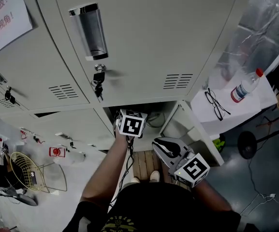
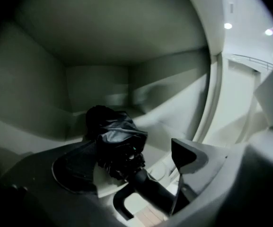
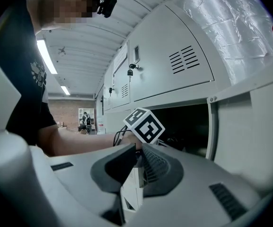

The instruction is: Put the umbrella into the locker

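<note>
Right tongs [image 3: 137,150]: clenched on nothing, held outside the opening, leaving the left room.
Left tongs [image 2: 117,157]: spread wide inside the compartment, astride the umbrella's handle without pressing it.
Umbrella [image 2: 119,138]: folded, lying on the locker floor, handle nearest.
Locker [image 2: 98,86]: compartment open; placing looks done.

The right gripper [image 3: 137,150] sits at six o'clock, its dark jaws closed together on nothing. Just past them, near centre, the left gripper's marker cube [image 3: 145,126] hangs at the mouth of the open locker [image 3: 186,124]. The person's arm [image 3: 79,143] stretches across from nine o'clock. A vented door [image 3: 174,65] stands above, with crinkled plastic sheet [image 3: 235,22] at one o'clock.
</note>
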The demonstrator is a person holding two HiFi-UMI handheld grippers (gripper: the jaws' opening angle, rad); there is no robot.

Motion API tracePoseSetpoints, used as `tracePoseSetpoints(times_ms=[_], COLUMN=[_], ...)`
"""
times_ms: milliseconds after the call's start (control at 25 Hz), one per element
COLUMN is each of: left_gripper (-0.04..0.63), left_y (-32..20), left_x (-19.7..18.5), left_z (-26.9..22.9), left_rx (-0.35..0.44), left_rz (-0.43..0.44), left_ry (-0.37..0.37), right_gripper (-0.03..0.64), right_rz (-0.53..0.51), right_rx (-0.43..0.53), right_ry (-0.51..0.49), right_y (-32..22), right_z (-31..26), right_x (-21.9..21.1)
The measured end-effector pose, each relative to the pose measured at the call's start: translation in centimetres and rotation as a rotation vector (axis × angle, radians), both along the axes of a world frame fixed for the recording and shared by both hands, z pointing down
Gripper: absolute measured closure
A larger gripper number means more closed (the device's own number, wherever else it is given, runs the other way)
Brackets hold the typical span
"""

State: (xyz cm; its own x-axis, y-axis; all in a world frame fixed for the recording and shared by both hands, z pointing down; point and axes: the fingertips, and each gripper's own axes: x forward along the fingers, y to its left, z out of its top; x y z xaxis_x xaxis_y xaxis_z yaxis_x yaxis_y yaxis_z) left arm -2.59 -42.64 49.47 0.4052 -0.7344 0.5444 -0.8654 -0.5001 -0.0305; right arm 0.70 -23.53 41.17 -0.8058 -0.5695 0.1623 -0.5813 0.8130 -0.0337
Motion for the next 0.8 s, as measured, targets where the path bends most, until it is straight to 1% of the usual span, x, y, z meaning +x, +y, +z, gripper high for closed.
tracePoseSetpoints(times_ms=[120,280,400,480,600,640,800], left_gripper=[0.126,0.127,0.127,0.127,0.127,0.127,0.127], left_y=[1.4,3.6,5.2,6.3,8.0,8.5,9.6], left_x=[0.2,0.7,0.6,0.3,0.1,0.0,-0.6], left_z=[-0.7,-1.5,-1.9,-1.6,-0.7,-0.4,1.6], left_rx=[0.005,0.000,0.002,-0.017,-0.084,-0.094,-0.114], left_rz=[0.015,0.059,0.070,0.067,0.057,0.052,0.029], left_ry=[0.006,0.008,0.008,0.025,0.073,0.079,0.062], right_gripper=[0.581,0.581,0.581,0.581,0.581,0.581,0.581], right_rz=[-0.004,-0.007,-0.010,-0.015,-0.023,-0.023,-0.027], right_rx=[-0.002,-0.008,-0.017,-0.019,-0.017,-0.017,-0.024], right_ry=[-0.007,-0.020,-0.024,-0.026,-0.023,-0.022,-0.025], right_y=[0.2,0.5,0.8,1.1,1.4,1.5,1.9], right_z=[-0.1,-0.2,-0.1,-0.2,-0.2,-0.2,0.0], right_x=[-0.2,-0.4,-0.6,-0.8,-1.0,-1.1,-1.2])
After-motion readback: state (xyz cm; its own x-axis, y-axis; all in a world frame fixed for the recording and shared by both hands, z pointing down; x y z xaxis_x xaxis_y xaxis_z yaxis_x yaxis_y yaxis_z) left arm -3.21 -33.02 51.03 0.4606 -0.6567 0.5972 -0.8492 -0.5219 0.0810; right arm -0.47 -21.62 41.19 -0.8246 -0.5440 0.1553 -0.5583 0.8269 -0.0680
